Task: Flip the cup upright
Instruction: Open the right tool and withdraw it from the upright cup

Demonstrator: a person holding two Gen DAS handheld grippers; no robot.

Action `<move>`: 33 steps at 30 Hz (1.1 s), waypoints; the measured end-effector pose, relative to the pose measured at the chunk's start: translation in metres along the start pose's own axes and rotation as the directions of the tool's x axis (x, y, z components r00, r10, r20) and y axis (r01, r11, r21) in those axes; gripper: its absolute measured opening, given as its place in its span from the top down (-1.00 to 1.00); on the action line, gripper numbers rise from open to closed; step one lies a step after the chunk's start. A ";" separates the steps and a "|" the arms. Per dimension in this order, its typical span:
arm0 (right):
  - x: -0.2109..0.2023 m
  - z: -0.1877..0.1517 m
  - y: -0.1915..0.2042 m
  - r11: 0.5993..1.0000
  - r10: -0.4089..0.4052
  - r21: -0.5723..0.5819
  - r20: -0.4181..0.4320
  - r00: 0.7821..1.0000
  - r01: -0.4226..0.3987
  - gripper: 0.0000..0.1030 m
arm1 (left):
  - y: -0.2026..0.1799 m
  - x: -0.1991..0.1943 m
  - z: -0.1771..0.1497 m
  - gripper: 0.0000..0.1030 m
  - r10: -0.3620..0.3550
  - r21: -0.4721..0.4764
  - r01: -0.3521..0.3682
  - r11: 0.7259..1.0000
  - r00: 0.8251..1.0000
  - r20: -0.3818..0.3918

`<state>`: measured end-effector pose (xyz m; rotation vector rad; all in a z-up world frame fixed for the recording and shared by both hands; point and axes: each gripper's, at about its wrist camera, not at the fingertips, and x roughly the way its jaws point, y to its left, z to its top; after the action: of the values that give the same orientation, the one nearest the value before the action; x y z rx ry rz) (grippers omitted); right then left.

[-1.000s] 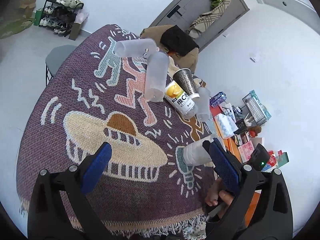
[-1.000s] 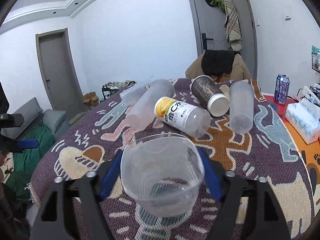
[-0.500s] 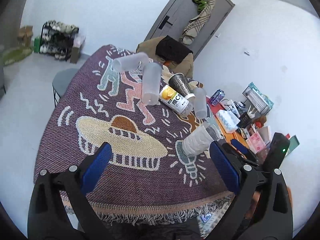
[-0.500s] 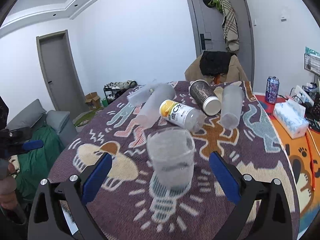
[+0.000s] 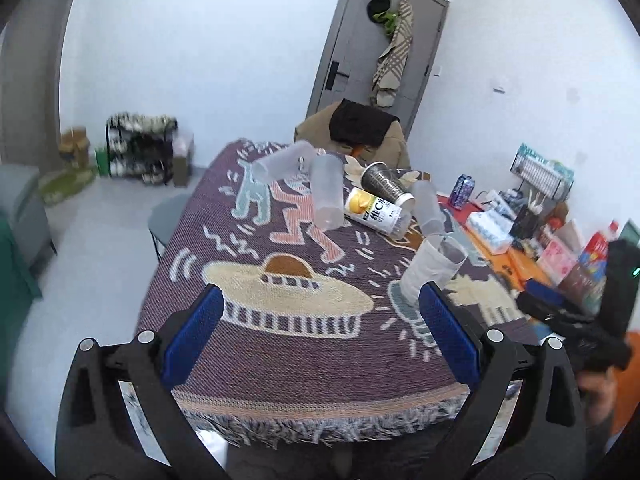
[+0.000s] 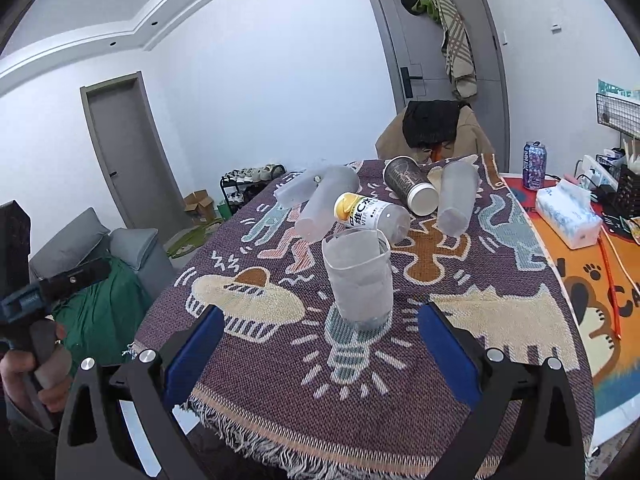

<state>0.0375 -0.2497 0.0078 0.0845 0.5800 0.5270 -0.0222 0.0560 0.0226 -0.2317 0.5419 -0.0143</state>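
A: Item one, the cup?

B: Clear plastic cup point(image 6: 359, 278), standing upright with its mouth up, on the light-bulb figure woven into the patterned tablecloth point(image 6: 440, 344). Nothing touches it. In the left wrist view the same cup point(image 5: 434, 268) shows just beyond the right blue pad.

A: Right gripper?

B: Right gripper point(image 6: 318, 354), jaws wide apart, holding nothing. It sits nearer the table edge than the cup, which stands beyond the fingertips and between their lines.

A: Left gripper?

B: Left gripper point(image 5: 320, 344), jaws likewise spread and empty, over the near fringe of the cloth by the hat figure.

A: Remaining stock on the table?

B: A cluster lying on their sides farther back: three frosted tumblers, of which the nearest to the cup on the left point(image 6: 326, 208) and one on the right point(image 6: 456, 202); a bottle with a yellow label point(image 6: 370, 216) directly behind the cup; a dark paper cup with a white lid point(image 6: 410, 188).

A: Off the cloth?

B: Tissue pack point(image 6: 568, 216) and a drink can point(image 6: 534, 165), to the right.
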 end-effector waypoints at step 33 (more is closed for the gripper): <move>0.002 -0.033 0.004 0.998 -0.045 0.031 -0.003 0.999 0.045 -0.85 | -0.031 0.004 -0.023 -0.89 0.072 0.155 -0.090 0.984 0.991 0.114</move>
<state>0.0187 -0.2472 -0.0198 0.1003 0.5911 0.4744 -0.0289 0.0205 0.0080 -0.0535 0.4393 0.0337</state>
